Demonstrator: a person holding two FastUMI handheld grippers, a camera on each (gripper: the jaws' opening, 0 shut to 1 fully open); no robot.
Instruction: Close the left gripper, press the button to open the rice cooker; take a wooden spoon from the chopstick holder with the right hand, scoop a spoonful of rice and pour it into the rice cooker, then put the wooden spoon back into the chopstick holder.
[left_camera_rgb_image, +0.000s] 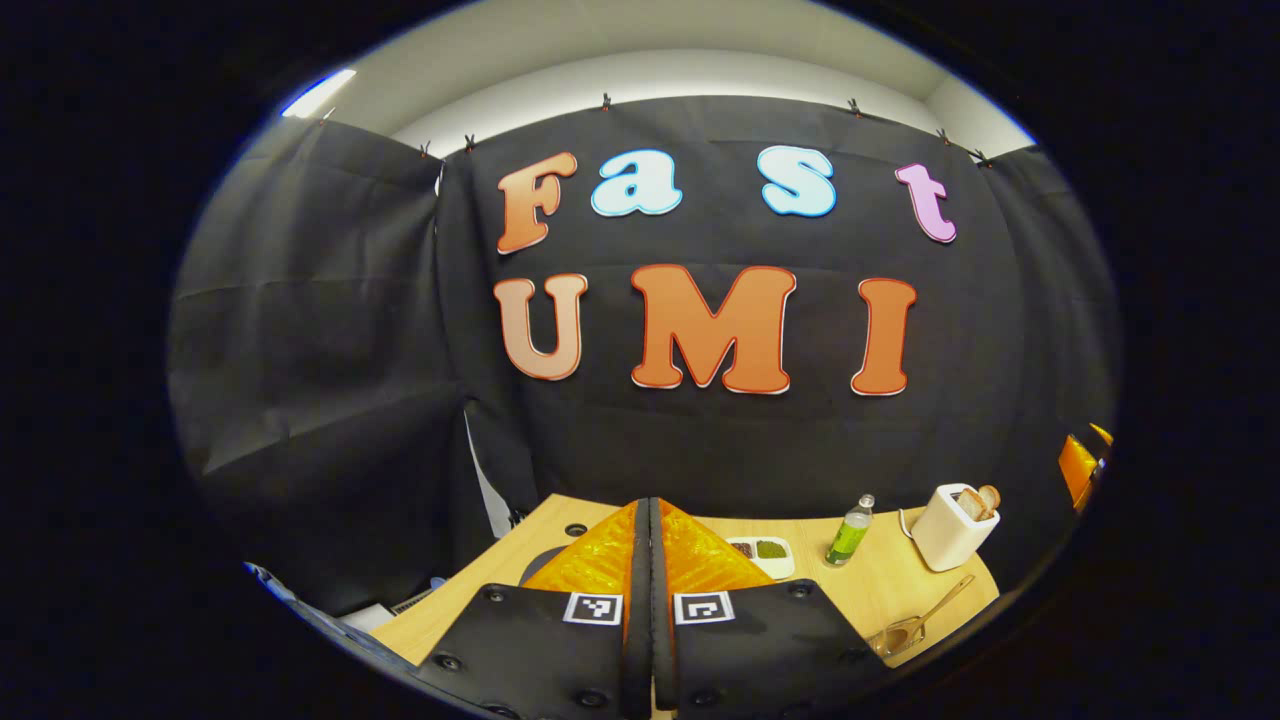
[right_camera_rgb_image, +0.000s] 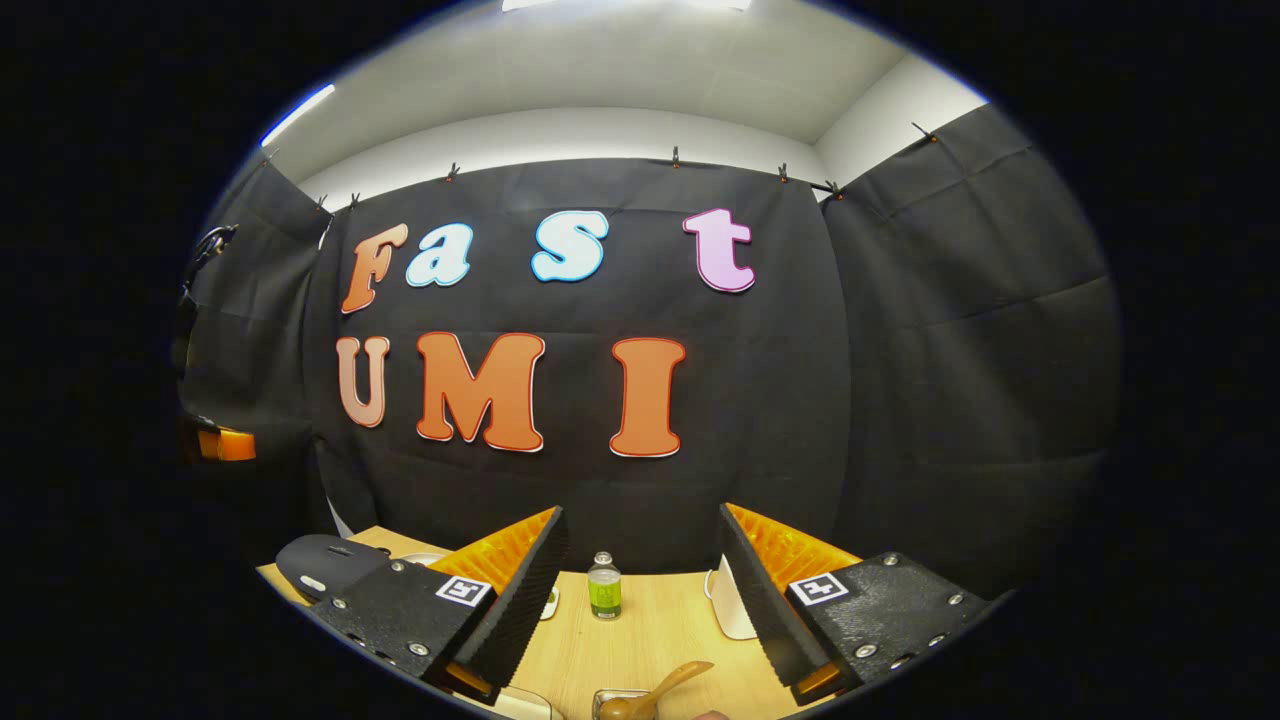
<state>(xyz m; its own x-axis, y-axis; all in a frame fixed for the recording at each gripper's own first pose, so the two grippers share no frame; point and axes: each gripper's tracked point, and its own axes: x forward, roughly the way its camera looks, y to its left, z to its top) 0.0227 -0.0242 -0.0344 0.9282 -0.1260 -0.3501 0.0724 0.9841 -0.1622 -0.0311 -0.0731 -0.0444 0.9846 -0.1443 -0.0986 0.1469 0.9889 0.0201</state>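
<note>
Left gripper (left_camera_rgb_image: 650, 520) clenched empty; right gripper (right_camera_rgb_image: 645, 590) released, wooden spoon (right_camera_rgb_image: 655, 692) below between fingers.

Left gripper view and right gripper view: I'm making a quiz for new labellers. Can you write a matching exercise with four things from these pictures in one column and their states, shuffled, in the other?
Things:
1. left gripper
2. right gripper
3. bottle
4. toaster

States:
a. has bread slices sticking out of its top
b. fingers wide apart
c. fingers pressed together, nothing between them
d. stands upright, green inside

Pairs: 1-c, 2-b, 3-d, 4-a
</note>
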